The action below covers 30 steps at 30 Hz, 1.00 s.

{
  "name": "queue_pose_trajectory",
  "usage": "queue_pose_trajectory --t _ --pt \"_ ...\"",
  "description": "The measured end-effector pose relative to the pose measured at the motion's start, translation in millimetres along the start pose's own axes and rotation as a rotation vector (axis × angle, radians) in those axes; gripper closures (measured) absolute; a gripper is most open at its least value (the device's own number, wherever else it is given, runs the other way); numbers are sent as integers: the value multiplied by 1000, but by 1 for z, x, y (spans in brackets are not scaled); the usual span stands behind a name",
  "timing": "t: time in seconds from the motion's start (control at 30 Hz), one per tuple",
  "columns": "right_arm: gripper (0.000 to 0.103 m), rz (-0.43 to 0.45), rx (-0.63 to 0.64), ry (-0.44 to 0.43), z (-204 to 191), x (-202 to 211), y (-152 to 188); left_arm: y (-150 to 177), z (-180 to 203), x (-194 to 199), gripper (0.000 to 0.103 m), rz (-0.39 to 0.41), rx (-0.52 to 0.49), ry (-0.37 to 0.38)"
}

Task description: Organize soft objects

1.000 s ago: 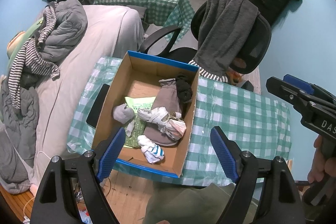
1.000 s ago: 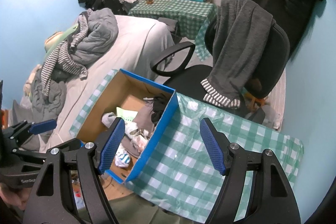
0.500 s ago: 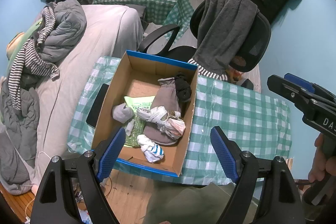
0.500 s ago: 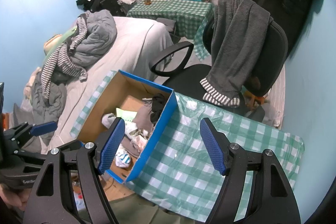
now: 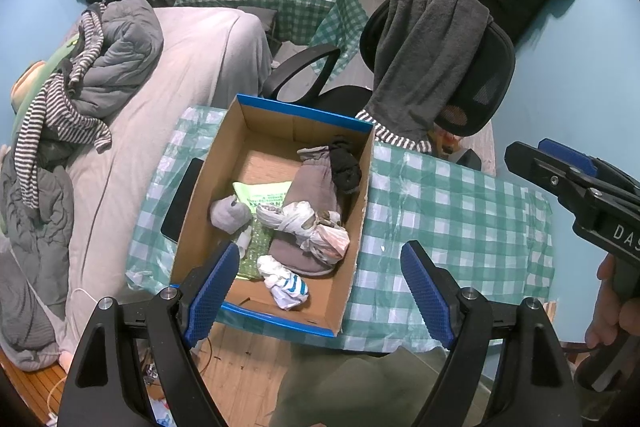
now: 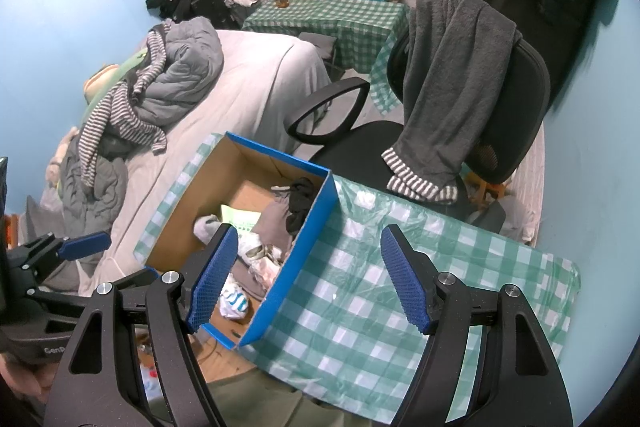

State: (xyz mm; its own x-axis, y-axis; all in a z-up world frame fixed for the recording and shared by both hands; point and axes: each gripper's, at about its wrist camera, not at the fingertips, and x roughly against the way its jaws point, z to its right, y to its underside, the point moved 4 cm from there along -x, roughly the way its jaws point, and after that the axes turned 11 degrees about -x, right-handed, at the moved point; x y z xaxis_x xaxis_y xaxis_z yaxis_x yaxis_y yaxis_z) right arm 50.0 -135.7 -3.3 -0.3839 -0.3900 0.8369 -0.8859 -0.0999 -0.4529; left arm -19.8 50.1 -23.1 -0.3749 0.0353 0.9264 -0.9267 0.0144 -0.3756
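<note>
An open cardboard box with blue outer walls (image 5: pixel 362 211) (image 6: pixel 304 247) sits on a green checked table (image 5: pixel 460 211) (image 6: pixel 380 287). Inside lie soft things: a grey garment (image 5: pixel 312 187), a black sock (image 5: pixel 346 167), a knotted white bundle (image 5: pixel 304 223), a grey sock (image 5: pixel 230 213), a white sock with blue stripes (image 5: pixel 286 285) and a green packet (image 5: pixel 260 193). My left gripper (image 5: pixel 320 291) is open and empty, held above the box's near edge. My right gripper (image 6: pixel 308 279) is open and empty, above the box's right wall.
A black office chair (image 5: pixel 480 79) draped with a grey towel (image 5: pixel 424 59) stands behind the table. A bed (image 5: pixel 180 67) with a grey duvet and a striped top (image 5: pixel 52 107) is at the left. A dark tablet (image 5: pixel 182 199) lies left of the box.
Both grippers have drifted slightly, so the view has shifted a little. Both stay open and empty. Nothing in the box has moved.
</note>
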Motion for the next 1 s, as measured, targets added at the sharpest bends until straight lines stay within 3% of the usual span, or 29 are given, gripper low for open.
queue_pose_trajectory --t 1.0 --pt "30 -2 -4 -2 2 1 -1 -4 12 3 19 5 -24 7"
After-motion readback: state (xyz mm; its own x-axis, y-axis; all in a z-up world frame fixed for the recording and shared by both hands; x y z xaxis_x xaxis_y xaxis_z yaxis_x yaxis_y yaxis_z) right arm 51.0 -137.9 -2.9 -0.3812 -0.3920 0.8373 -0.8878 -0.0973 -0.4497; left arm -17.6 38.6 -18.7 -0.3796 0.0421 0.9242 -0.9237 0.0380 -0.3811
